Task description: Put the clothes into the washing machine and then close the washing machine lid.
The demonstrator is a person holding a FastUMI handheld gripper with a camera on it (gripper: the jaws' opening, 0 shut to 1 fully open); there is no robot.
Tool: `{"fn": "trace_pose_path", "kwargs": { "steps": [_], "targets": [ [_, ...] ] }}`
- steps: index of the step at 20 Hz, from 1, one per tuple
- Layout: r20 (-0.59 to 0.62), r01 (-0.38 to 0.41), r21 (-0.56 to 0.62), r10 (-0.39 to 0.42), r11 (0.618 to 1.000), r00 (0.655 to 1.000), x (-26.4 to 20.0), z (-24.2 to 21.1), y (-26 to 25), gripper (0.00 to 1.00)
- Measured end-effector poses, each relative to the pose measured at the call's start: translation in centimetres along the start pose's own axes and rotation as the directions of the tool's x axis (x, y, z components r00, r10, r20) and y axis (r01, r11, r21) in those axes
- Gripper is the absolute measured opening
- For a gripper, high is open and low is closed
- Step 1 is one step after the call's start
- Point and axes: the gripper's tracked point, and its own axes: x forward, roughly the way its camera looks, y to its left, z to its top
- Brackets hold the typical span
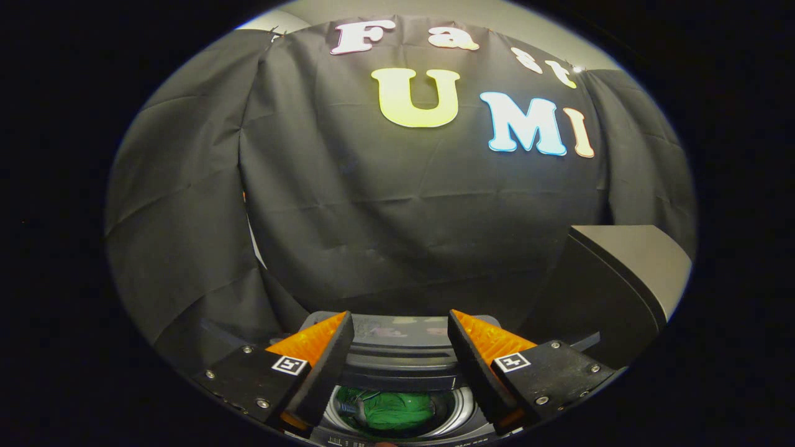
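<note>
The gripper (400, 347) hangs above the washing machine (397, 366) with its fingers spread wide and nothing between them, which suggests the load has been let go. The green clothes (394, 410) lie bunched in the drum (463, 406), directly below the gap between the fingers and toward 6 o'clock from their tips; a darker piece sits at the bundle's 9 o'clock edge, too small to identify. The washing machine lid (407, 329) stands raised beyond the fingertips at 12 o'clock, leaning back toward the booth's cloth wall (397, 211), presumably so the drum mouth stays free for loading. At 3 o'clock a dark boxy unit (615, 279) stands just beside the machine. Judgement: the loading step looks done and closing the lid remains. The spread fingers suit reaching past the lid's top edge to tip it forward.
</note>
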Motion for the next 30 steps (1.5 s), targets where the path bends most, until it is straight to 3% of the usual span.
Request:
{"fn": "trace_pose_path", "kwargs": {
  "steps": [10, 16, 24, 30],
  "targets": [
    [-0.032, -0.034, -0.041, 0.032, 0.999, 0.999, -1.6, -1.9, 2.1, 0.93],
    [0.024, -0.028, 0.046, 0.027, 0.999, 0.999, -4.5, -0.5, 0.5, 0.93],
    [0.104, -0.075, 0.049, 0.070, 0.996, 0.992, -17.8, -2.0, -6.3, 0.93],
    [0.170, -0.094, 0.045, 0.085, 0.995, 0.982, -31.0, -4.7, -16.2, 0.93]
  ]
}}
